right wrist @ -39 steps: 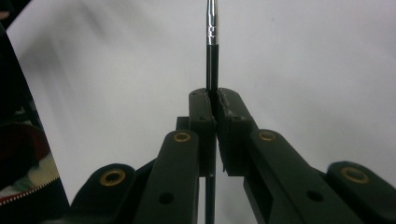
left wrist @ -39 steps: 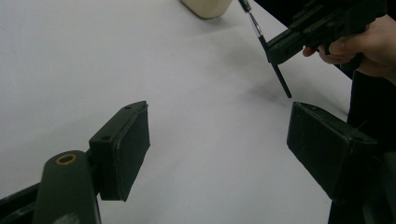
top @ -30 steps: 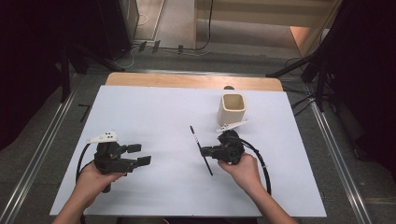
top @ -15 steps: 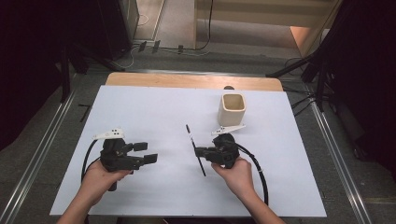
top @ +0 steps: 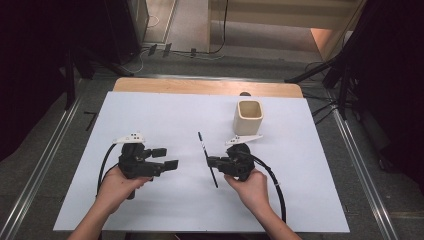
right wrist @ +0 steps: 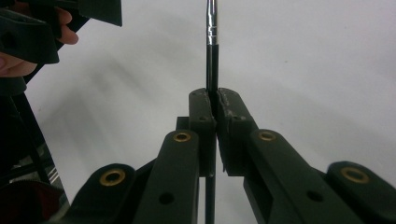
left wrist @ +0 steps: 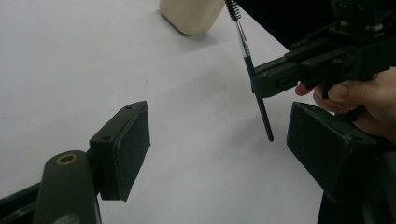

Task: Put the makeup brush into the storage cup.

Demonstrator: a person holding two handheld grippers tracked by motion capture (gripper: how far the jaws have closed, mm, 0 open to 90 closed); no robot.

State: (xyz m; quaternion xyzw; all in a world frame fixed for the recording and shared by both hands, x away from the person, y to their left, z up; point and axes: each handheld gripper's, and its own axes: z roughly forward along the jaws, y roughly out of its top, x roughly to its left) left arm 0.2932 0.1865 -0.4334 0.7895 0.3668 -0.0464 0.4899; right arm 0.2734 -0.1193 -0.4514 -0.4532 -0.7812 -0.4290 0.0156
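brush (top: 207,159): thin, dark-handled, hanging just above the white table (top: 165,115), near its middle, bristle end pointing toward the far edge | right gripper (top: 214,161): jaws clamping the brush mid-handle | left gripper (top: 165,158): jaws gaping, holding nothing, sitting left of the brush, apart from it | cream cup (top: 248,116): standing upright beyond the right gripper

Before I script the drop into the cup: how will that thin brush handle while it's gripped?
The brush looks stiff: it stays straight beyond both sides of the right gripper. It is probably light, being very thin. Its round shaft, pinched near mid-length, may pivot or slip if its bristle tip catches the cream cup.
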